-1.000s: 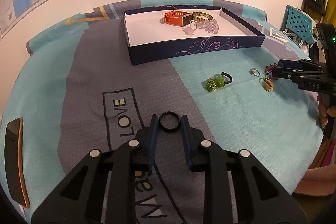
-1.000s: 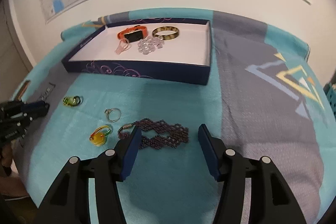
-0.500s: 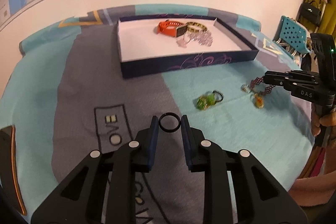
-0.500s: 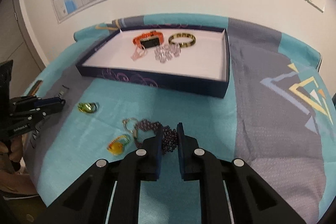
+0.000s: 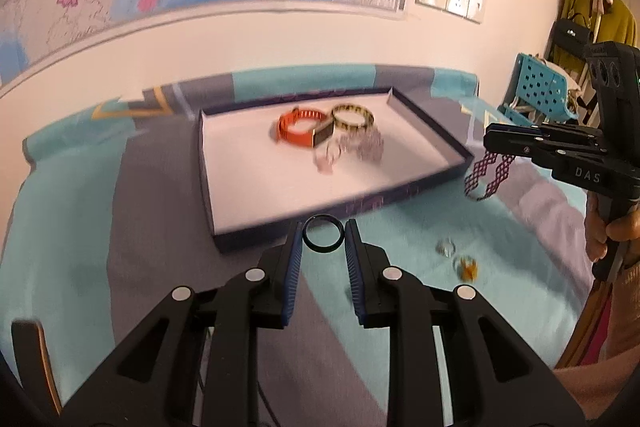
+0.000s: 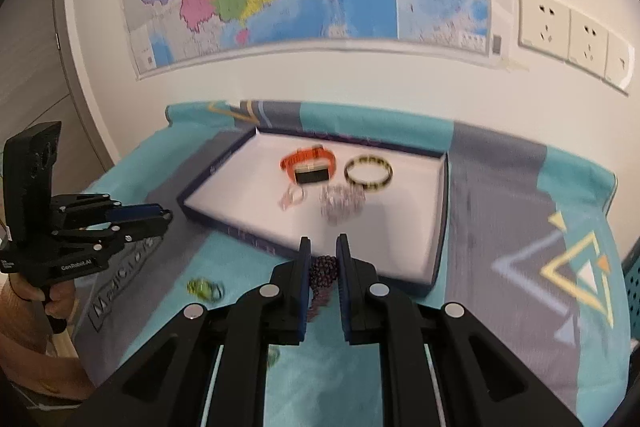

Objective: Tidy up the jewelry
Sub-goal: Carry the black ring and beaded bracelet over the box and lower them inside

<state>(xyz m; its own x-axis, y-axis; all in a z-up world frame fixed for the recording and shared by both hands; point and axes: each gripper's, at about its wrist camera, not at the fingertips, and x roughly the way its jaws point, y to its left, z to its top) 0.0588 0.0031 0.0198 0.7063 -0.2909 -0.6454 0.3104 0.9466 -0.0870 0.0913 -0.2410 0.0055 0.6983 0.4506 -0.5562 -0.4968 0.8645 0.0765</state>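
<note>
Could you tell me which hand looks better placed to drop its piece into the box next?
Probably the left: its gripper holds the black ring just short of the box wall. The right gripper, gripping the purple beaded bracelet, sits about as near, so it's close.

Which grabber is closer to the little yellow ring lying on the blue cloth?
Right. The right gripper, shut on the purple beaded bracelet, hangs above the yellow ring. The left gripper, holding the black ring, is farther off to the side.

Orange watch (image 5: 303, 129), black-and-yellow bangle (image 6: 368, 173), purple lattice bracelet (image 5: 488, 173), teal-and-grey cloth (image 6: 500, 219), navy tray (image 5: 424, 115).
</note>
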